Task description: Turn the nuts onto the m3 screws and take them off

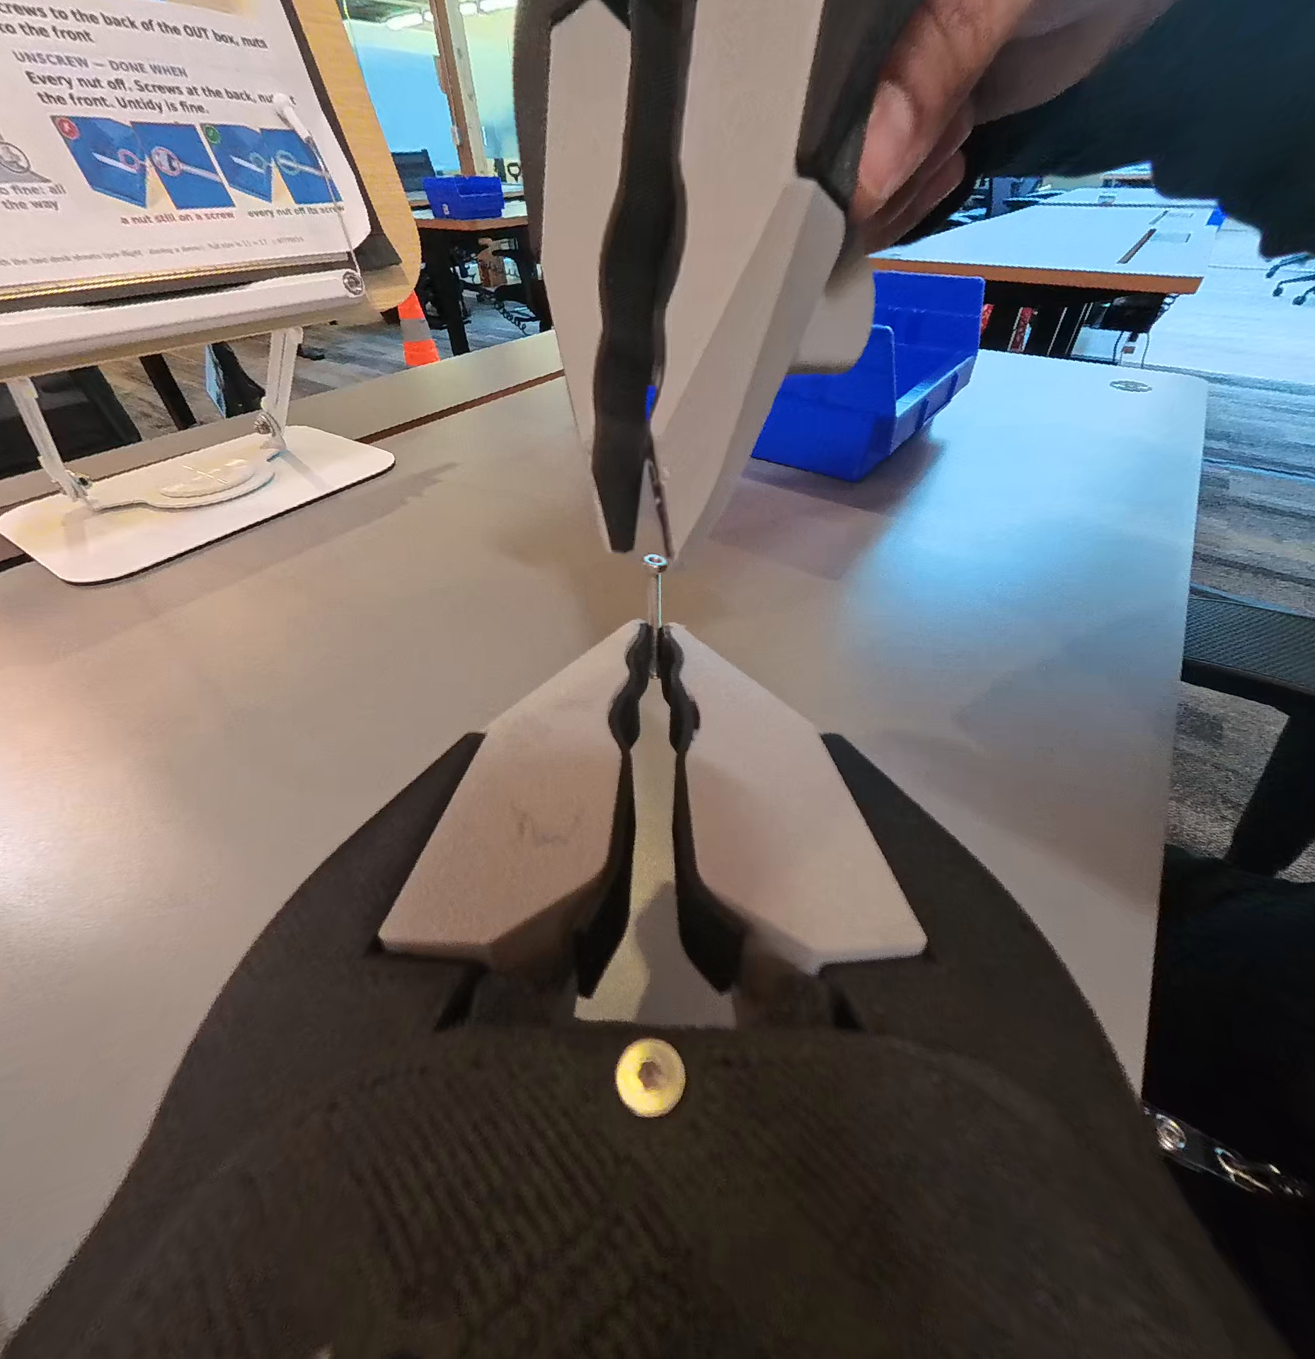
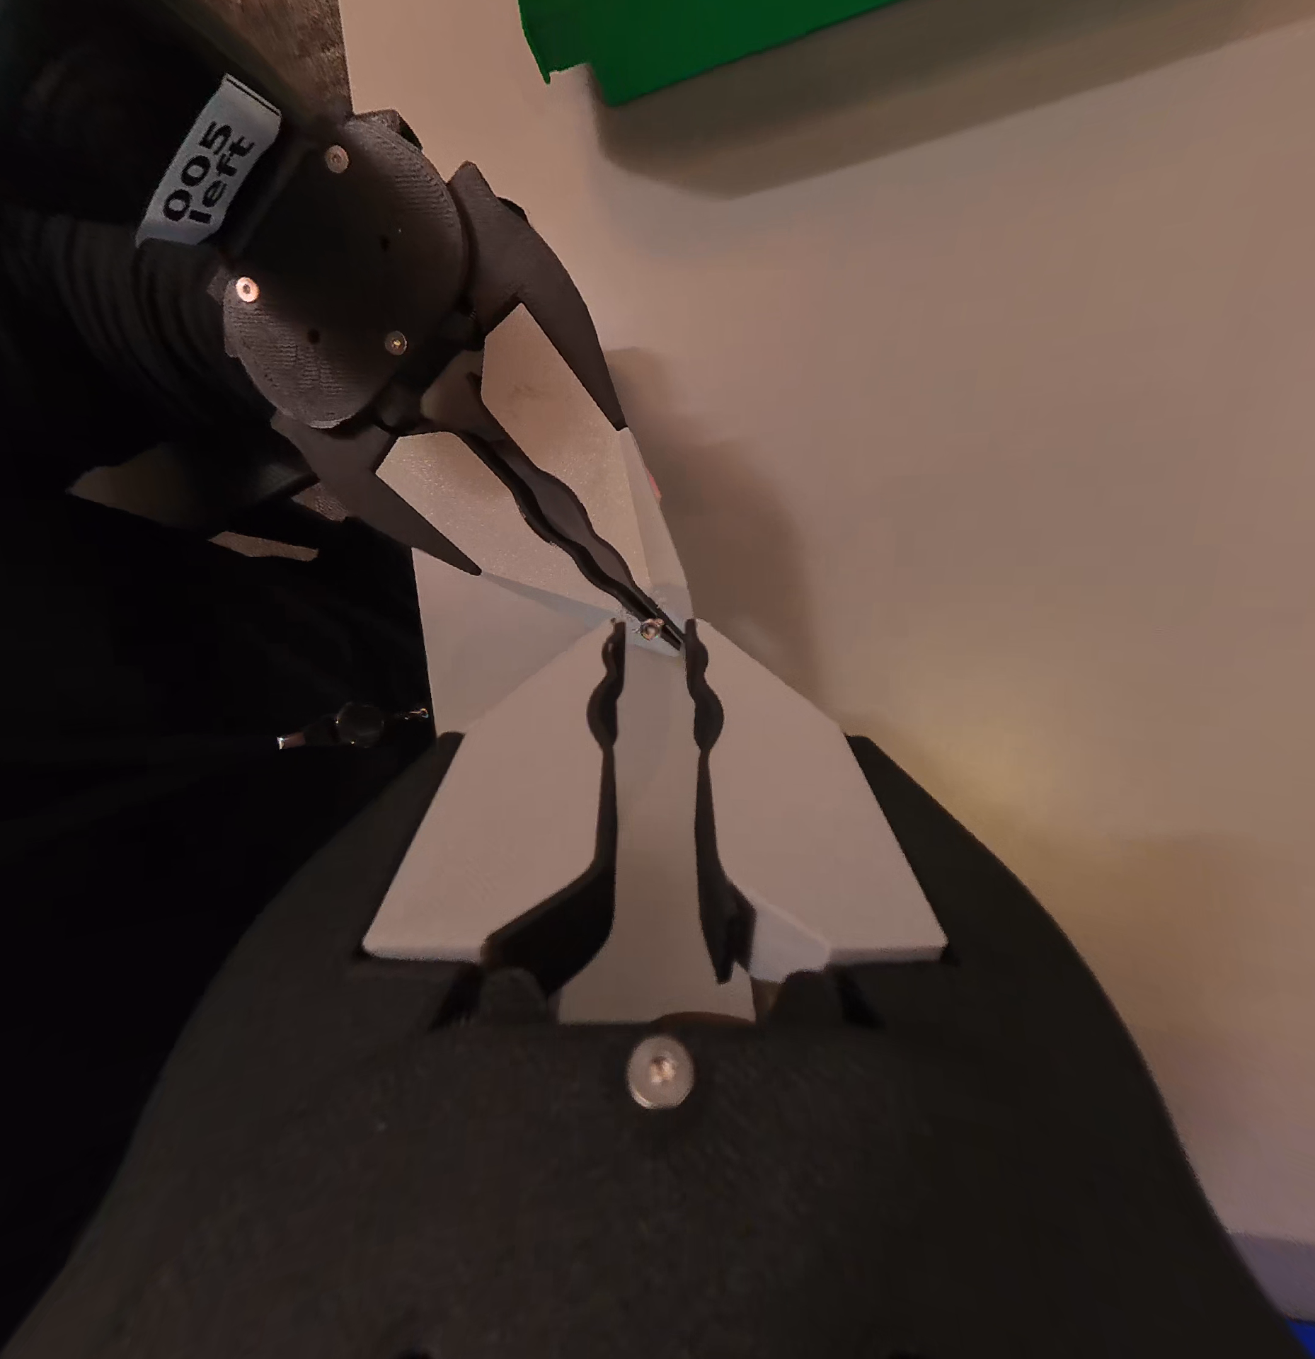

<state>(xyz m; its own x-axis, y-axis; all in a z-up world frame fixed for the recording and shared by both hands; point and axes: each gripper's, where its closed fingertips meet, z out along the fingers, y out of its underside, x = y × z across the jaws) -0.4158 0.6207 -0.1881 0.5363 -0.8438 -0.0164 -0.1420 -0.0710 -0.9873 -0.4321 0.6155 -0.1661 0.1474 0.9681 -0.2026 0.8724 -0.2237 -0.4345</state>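
Observation:
My left gripper (image 1: 654, 634) is shut on the shank of a small silver screw (image 1: 655, 588) and holds it upright above the grey table (image 1: 272, 698). A ring-shaped top (image 1: 654, 562) shows on the screw; I cannot tell whether it is the head or a nut. My right gripper (image 1: 643, 548) comes down from above, with its tips just over the screw's top. In the right wrist view the right gripper (image 2: 651, 625) has its jaws a little apart around the screw's end (image 2: 649, 629), and the left gripper (image 2: 643, 607) reaches in from the upper left.
A blue bin (image 1: 882, 397) stands on the table behind the grippers. A white stand with an instruction sheet (image 1: 162, 147) is at the back left. A green bin (image 2: 676, 44) shows at the top of the right wrist view. The table's edge (image 1: 1184, 588) runs down the right. My two grippers' fingertips are within a few centimetres of each other.

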